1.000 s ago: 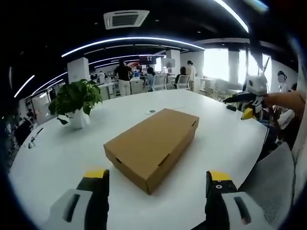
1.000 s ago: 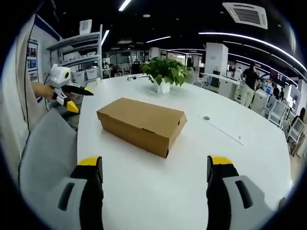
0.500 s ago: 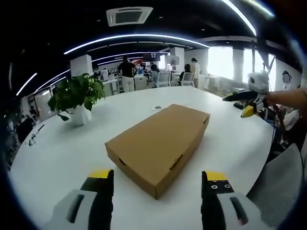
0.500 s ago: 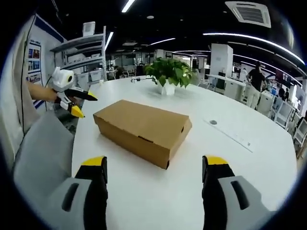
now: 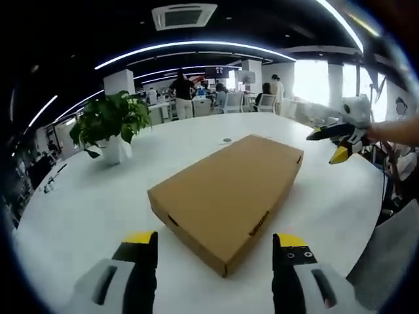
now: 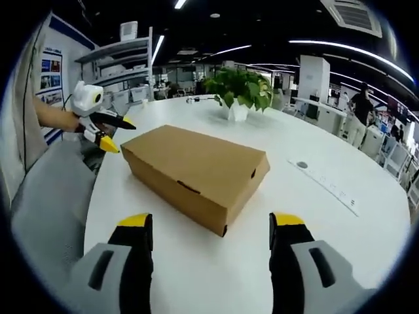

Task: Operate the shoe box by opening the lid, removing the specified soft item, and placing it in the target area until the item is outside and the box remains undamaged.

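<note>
shoe box [image 5: 229, 193] sits shut on the white tabletop [image 5: 78, 209], its lid down flat, lying at about 12 o'clock ahead of both claws. in the left gripper view the left claw [image 5: 216, 245] hangs released just short of the box's near corner, jaws spread wide and nothing between them. in the right gripper view the right claw [image 6: 209, 226] is likewise released, facing the other long side of the box [image 6: 196, 173]. the soft item is hidden inside, so i cannot tell how it lies.

the step in hand looks like the approach to the lid. to do it well, i would bring one claw to the lid's front lip and pinch only that thin flap, not the wall under it. the other claw can steady the base. lift slowly along the hinge, since cardboard creases easily. a potted plant [image 5: 108, 127] stands at 10 o'clock, well apart.
</note>
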Action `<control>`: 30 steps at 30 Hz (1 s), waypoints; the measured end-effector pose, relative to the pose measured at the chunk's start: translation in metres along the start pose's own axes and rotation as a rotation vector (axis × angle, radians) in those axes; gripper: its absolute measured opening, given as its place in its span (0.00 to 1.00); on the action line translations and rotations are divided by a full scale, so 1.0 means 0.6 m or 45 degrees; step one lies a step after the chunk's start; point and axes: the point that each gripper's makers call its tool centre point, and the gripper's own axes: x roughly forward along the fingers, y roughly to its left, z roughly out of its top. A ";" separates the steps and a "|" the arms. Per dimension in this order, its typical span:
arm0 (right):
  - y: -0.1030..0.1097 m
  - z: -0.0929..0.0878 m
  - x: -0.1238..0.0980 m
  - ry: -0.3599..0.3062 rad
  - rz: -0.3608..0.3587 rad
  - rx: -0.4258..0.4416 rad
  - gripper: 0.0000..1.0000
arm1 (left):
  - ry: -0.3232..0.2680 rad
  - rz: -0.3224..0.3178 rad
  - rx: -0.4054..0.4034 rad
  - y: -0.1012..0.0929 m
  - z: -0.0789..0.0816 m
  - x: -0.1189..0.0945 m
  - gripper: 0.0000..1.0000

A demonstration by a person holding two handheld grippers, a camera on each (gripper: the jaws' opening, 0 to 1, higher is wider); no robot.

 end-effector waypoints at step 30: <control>-0.016 -0.006 0.097 0.061 0.096 -0.055 0.53 | 0.030 0.098 -0.033 0.001 -0.023 0.036 0.61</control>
